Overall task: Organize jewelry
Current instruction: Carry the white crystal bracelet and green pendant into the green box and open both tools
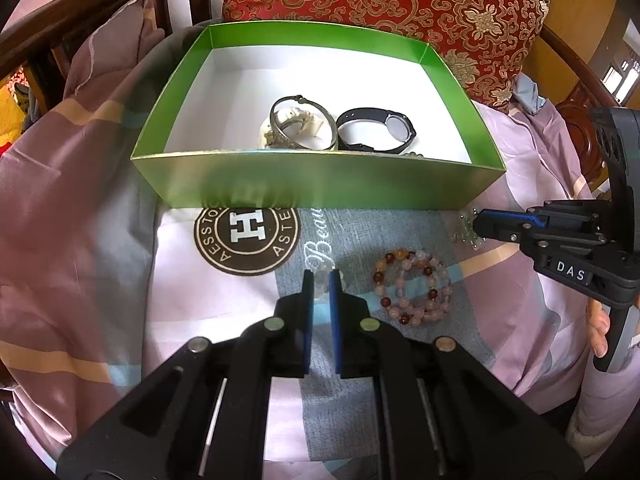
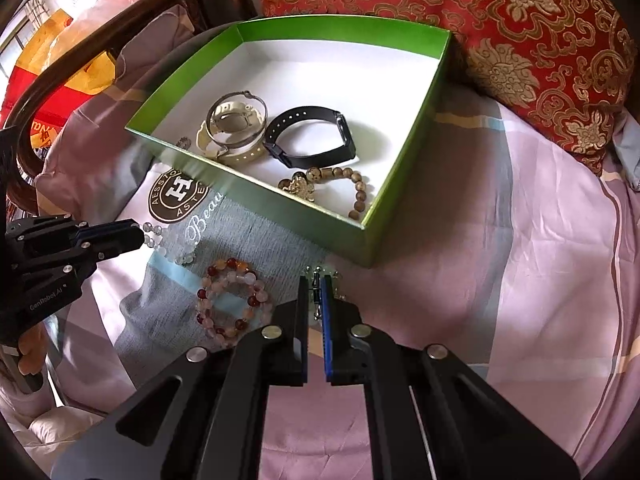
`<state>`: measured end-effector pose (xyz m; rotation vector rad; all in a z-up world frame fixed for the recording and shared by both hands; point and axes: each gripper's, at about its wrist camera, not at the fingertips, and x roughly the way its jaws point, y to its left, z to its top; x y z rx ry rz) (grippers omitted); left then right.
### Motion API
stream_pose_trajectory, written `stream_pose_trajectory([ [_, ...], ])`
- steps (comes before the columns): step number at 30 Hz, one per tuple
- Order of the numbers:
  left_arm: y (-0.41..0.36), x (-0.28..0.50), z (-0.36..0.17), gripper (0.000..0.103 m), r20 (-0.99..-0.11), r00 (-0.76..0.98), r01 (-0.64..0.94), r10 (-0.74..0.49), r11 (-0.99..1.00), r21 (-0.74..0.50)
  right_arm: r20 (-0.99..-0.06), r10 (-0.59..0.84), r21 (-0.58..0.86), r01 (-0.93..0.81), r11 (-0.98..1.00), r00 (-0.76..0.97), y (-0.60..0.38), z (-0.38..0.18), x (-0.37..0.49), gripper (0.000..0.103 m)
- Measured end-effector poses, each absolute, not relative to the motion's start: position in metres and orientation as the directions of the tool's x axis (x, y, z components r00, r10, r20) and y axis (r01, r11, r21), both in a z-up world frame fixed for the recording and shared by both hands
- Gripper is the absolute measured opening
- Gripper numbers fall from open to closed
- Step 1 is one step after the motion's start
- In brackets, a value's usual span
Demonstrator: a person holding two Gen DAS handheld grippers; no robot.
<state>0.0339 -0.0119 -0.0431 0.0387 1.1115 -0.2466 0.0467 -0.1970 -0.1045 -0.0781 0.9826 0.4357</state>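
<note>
A green box (image 1: pixel 316 180) (image 2: pixel 304 216) with a white floor holds a silver bangle (image 1: pixel 298 124) over a cream watch (image 2: pixel 232 128), a black band watch (image 1: pixel 376 130) (image 2: pixel 308 140) and a brown bead bracelet (image 2: pixel 356 192). In front of the box, my left gripper (image 1: pixel 321 280) (image 2: pixel 138 234) is shut on a clear bead bracelet (image 1: pixel 325 266) (image 2: pixel 164 240) lying on the sheet. Near the box's right corner, my right gripper (image 2: pixel 316 284) (image 1: pixel 478 224) is shut on a silver chain bracelet (image 2: pixel 317 296) (image 1: pixel 464 229). A pink and red bead bracelet (image 1: pixel 412 292) (image 2: pixel 232 300) lies between the two grippers.
Everything rests on a pink, grey and blue sheet with a brown round logo (image 1: pixel 246 236) (image 2: pixel 178 196). A red and gold cushion (image 1: pixel 380 0) (image 2: pixel 520 40) stands right behind the box. A dark wooden chair arm (image 1: pixel 80 4) (image 2: pixel 80 64) curves at the left.
</note>
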Motion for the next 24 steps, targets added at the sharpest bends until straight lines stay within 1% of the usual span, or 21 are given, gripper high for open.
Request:
stream_pose_trajectory([
  [5, -0.011, 0.035, -0.039, 0.007, -0.885, 0.430, 0.209, -0.178, 0.973, -0.094, -0.794, 0.334, 0.133, -0.391, 0.911, 0.508, -0.198, -0.090, 0.042, 0.005],
  [11, -0.009, 0.046, -0.007, 0.007, -0.845, 0.500, 0.217, -0.189, 0.972, -0.089, -0.718, 0.367, 0.128, -0.406, 0.905, 0.592, -0.195, -0.049, 0.035, 0.005],
  [17, -0.014, 0.065, 0.027, 0.007, -0.800, 0.564, 0.241, -0.204, 0.967, -0.077, -0.663, 0.373, 0.129, -0.391, 0.911, 0.650, -0.192, -0.001, 0.056, 0.005],
  [21, -0.014, 0.082, 0.040, 0.007, -0.783, 0.581, 0.233, -0.222, 0.967, -0.101, -0.649, 0.399, 0.187, -0.372, 0.909, 0.648, -0.194, -0.004, 0.074, 0.006],
  [24, -0.017, 0.091, 0.037, 0.007, -0.786, 0.573, 0.232, -0.234, 0.965, -0.118, -0.690, 0.411, 0.228, -0.360, 0.905, 0.596, -0.192, -0.029, 0.089, 0.006],
])
